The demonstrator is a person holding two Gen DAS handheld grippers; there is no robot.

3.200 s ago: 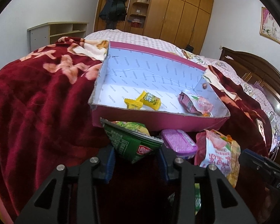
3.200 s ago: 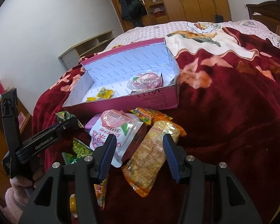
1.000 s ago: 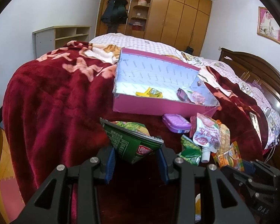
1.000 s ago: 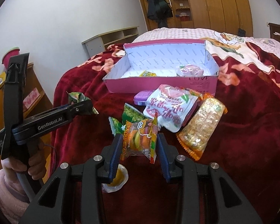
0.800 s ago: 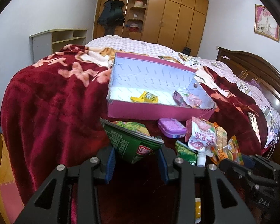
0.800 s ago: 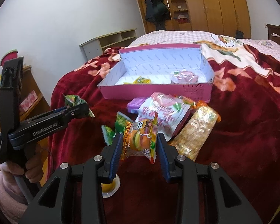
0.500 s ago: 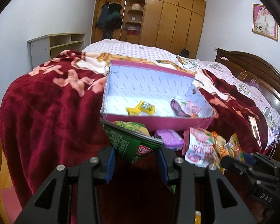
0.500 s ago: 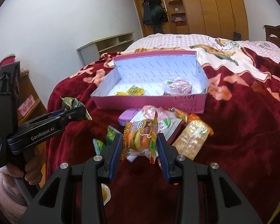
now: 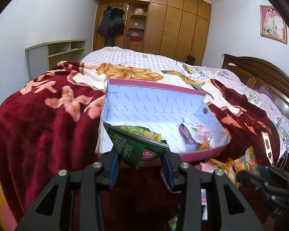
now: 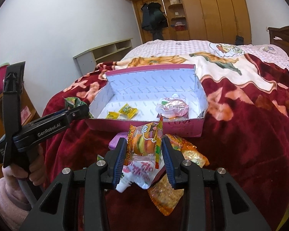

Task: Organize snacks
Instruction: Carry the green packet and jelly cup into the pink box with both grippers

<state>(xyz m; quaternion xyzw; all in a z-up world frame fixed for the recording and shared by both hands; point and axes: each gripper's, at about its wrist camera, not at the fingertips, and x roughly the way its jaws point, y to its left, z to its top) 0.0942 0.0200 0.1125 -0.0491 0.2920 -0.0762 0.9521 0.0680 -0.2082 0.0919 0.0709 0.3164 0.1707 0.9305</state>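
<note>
A pink box point(image 9: 154, 85) with a white inside lies open on the red blanket. It holds two yellow candies point(image 10: 123, 111) and a pink packet point(image 9: 194, 132). My left gripper point(image 9: 140, 165) is shut on a green snack packet point(image 9: 134, 146), which hangs over the box's near left corner. In the right wrist view the left gripper point(image 10: 75, 112) hovers at the box's left end. My right gripper point(image 10: 143, 159) is shut on an orange burger-gummy packet point(image 10: 144, 142), just short of the box's near wall point(image 10: 144, 124).
Loose snacks lie on the blanket point(image 10: 250, 144) in front of the box: a white-and-pink packet point(image 10: 140, 175), a yellow cracker packet point(image 10: 167, 196) and a purple case point(image 10: 116, 139). A phone point(image 9: 266, 146) lies to the right. A person's hand point(image 10: 34, 171) holds the left gripper.
Both grippers have moved up and forward towards the box, each still holding its packet. The green packet now overlaps the box's near corner, and the loose snacks have slid under the right gripper.
</note>
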